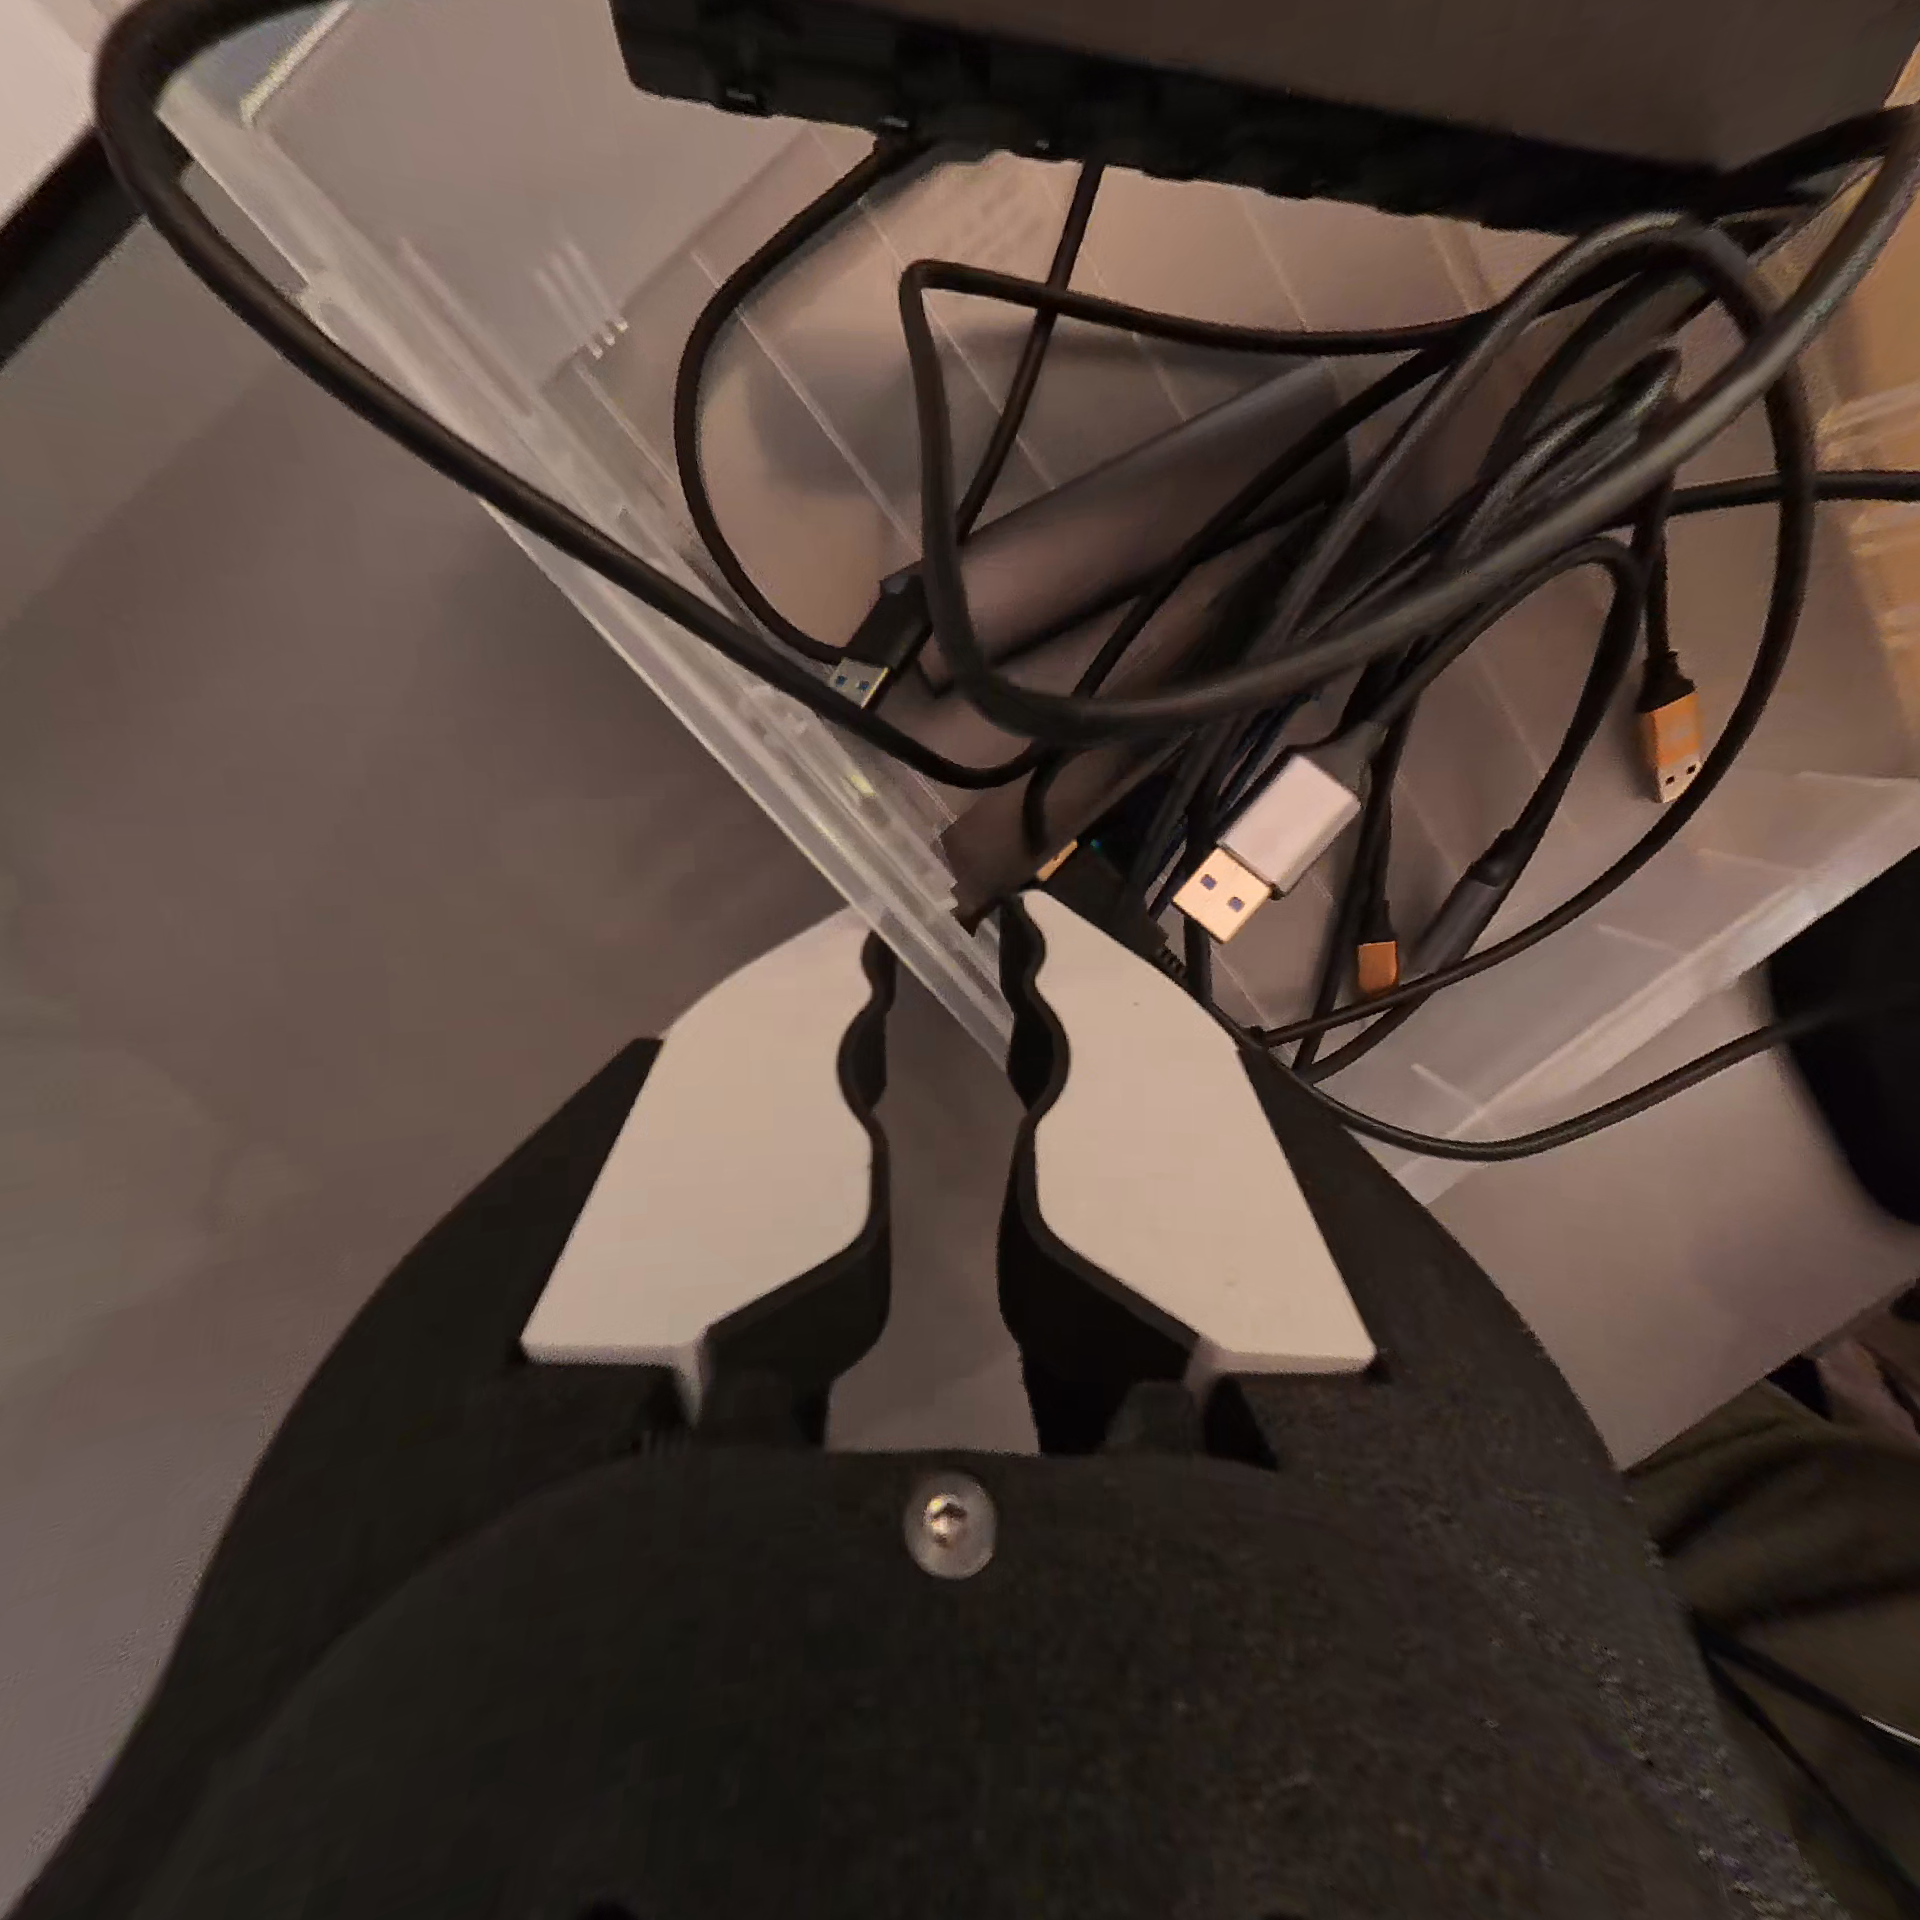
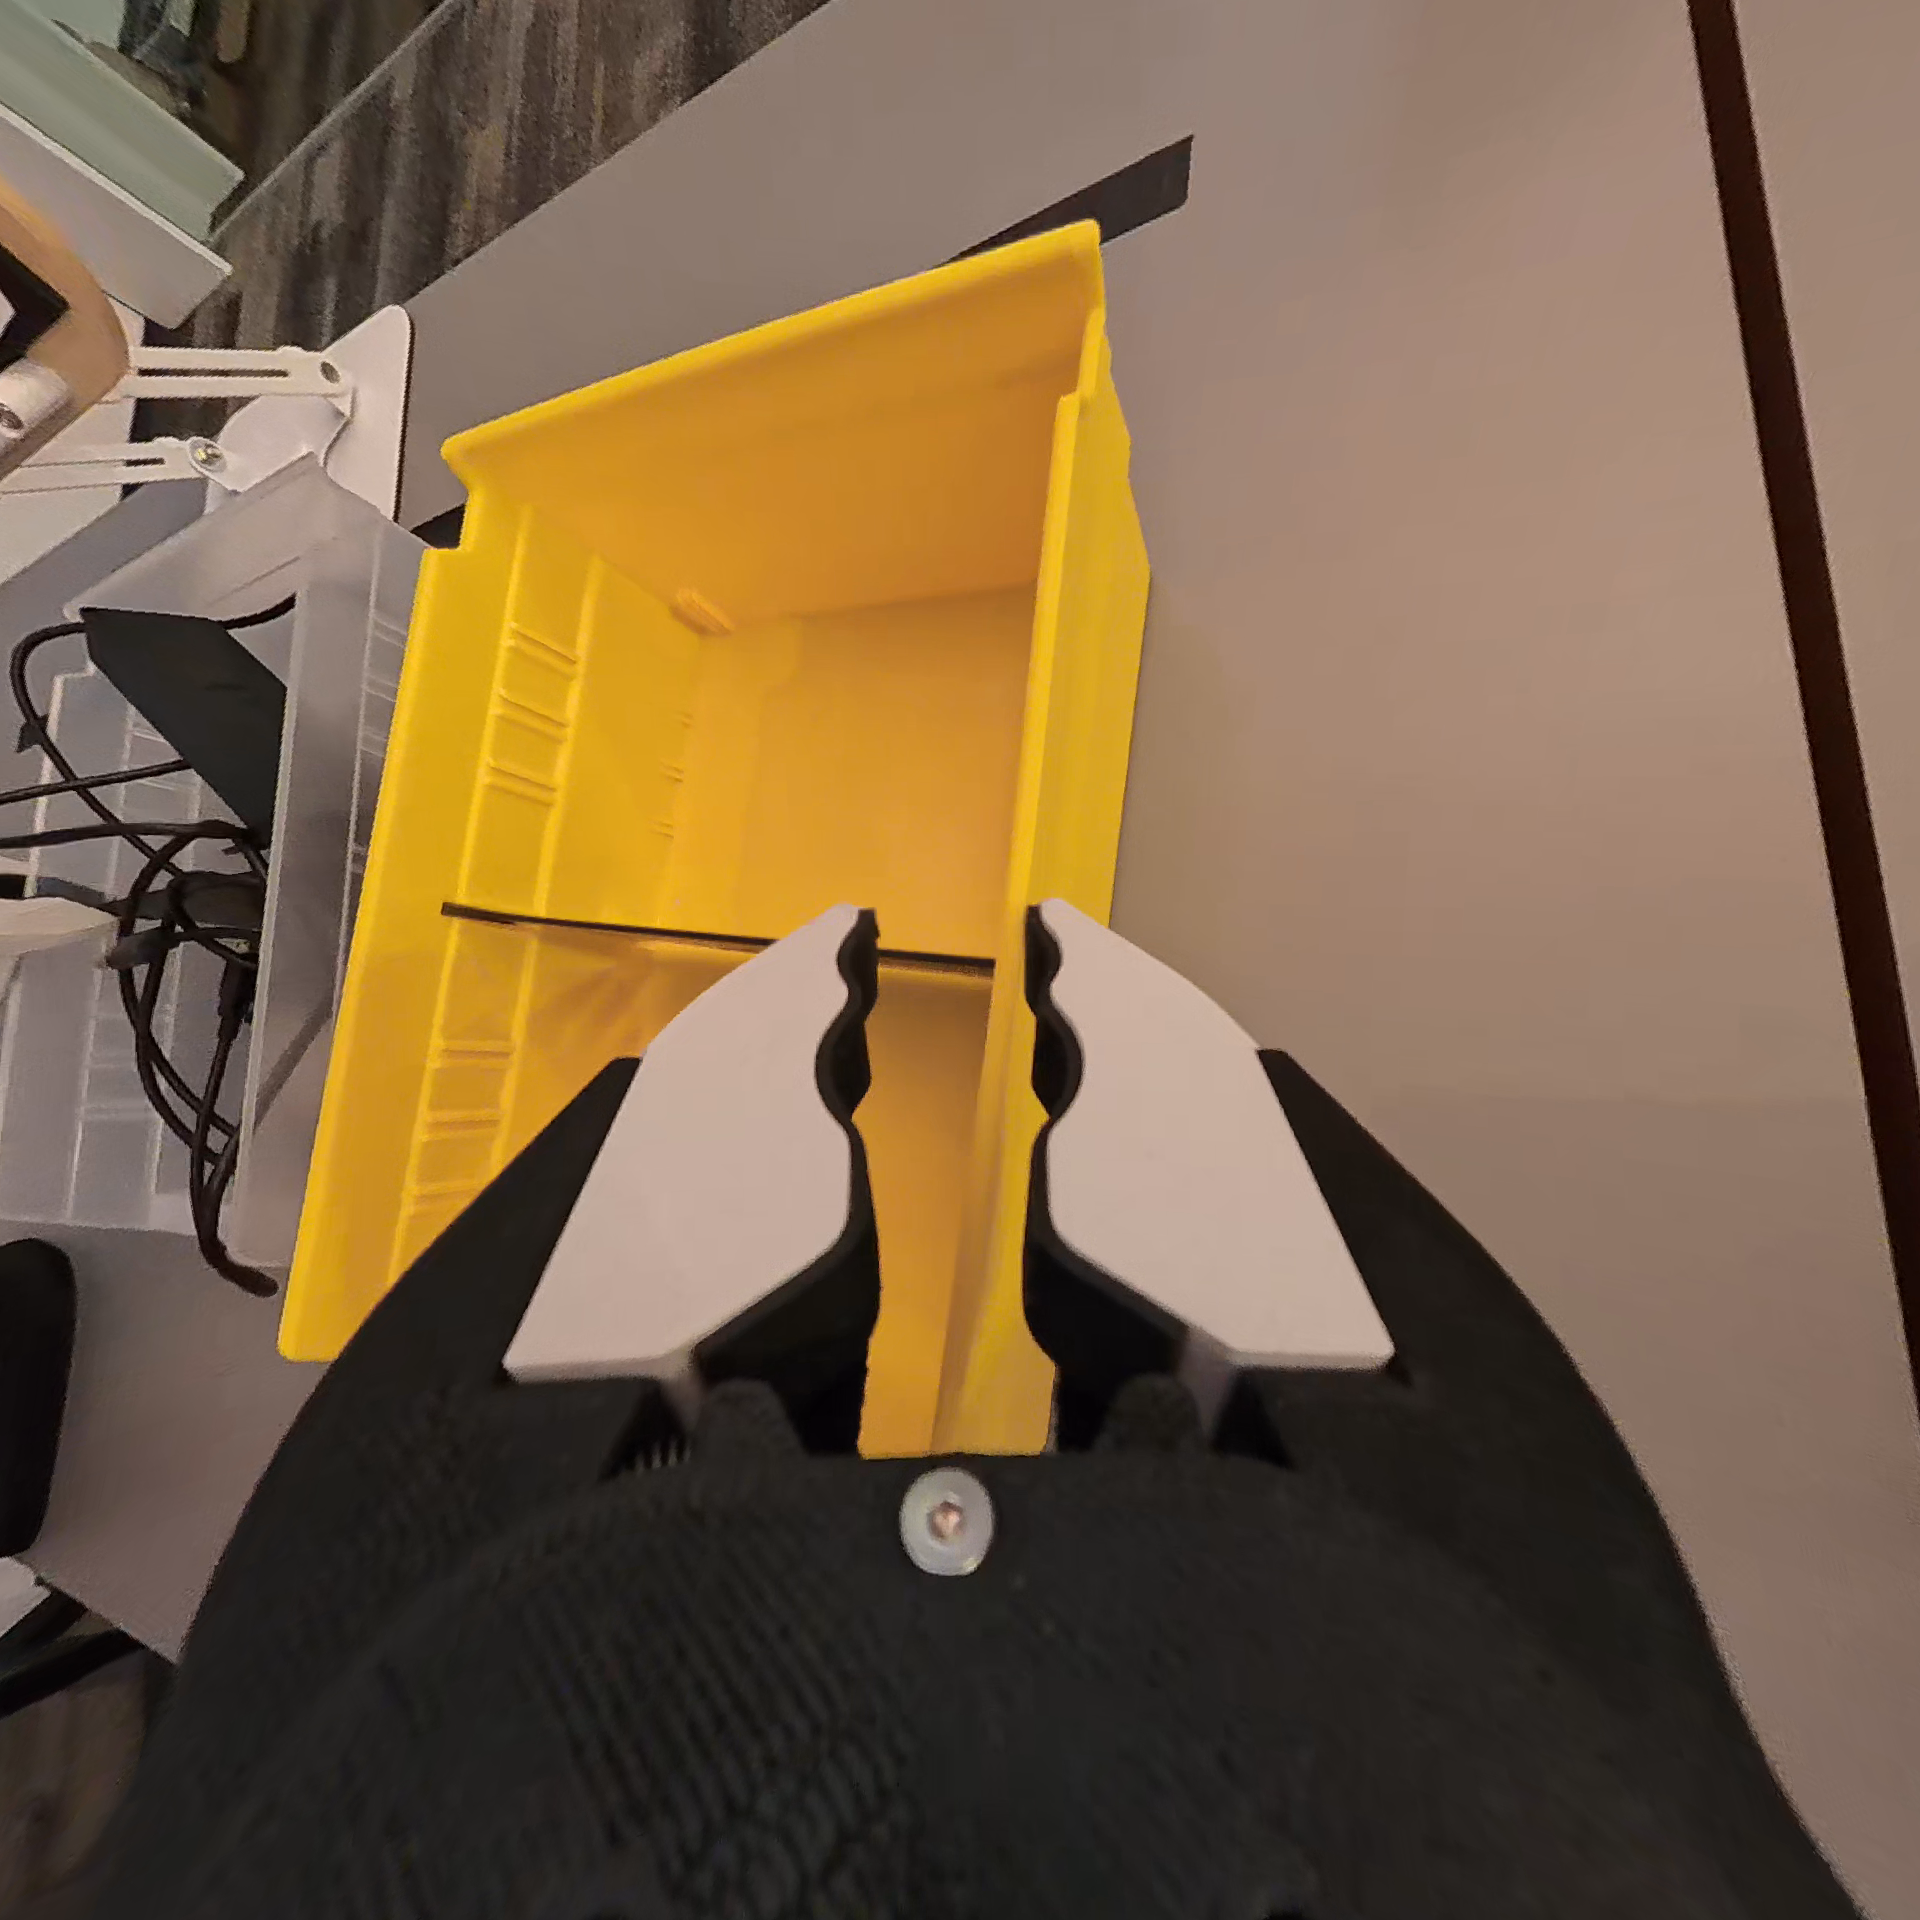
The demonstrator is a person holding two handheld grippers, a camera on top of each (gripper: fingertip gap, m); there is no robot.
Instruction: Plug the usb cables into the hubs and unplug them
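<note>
On my left camera I see a clear bin (image 1: pixel 727 665) on the grey bench (image 1: pixel 260 831), holding a tangle of black cables (image 1: pixel 1351 582). A slim grey hub (image 1: pixel 1132 520) lies in the bin under the cables, its long axis running from upper right down to lower left. A second, black hub (image 1: pixel 1039 83) sits along the top edge of the view, its long axis nearly level, with thin cables leaving its near side. Several plugs lie loose. A silver plug (image 1: pixel 1262 847) with a smooth metal shell points down and left. A black plug (image 1: pixel 883 649) also points down and left, against the bin wall. An orange plug (image 1: pixel 1671 743) at the right points straight down, and a smaller orange one (image 1: pixel 1380 961) lies lower.

My left tool (image 1: pixel 940 940) has pale flat fingers with wavy black inner pads. It is partly open with a narrow gap, holding nothing. Its tips straddle the bin's clear wall; I cannot tell whether they touch it.

On my right camera I see a yellow bin (image 2: pixel 582 831) of smooth moulded plastic, ribbed on its left wall, with a thin dark divider (image 2: pixel 623 928) across it. It stands on the bench just beside the clear bin, which shows at the left edge. My right tool (image 2: pixel 954 925) hangs over the yellow bin's right wall, fingers apart by a moderate gap, gripping nothing.
</note>
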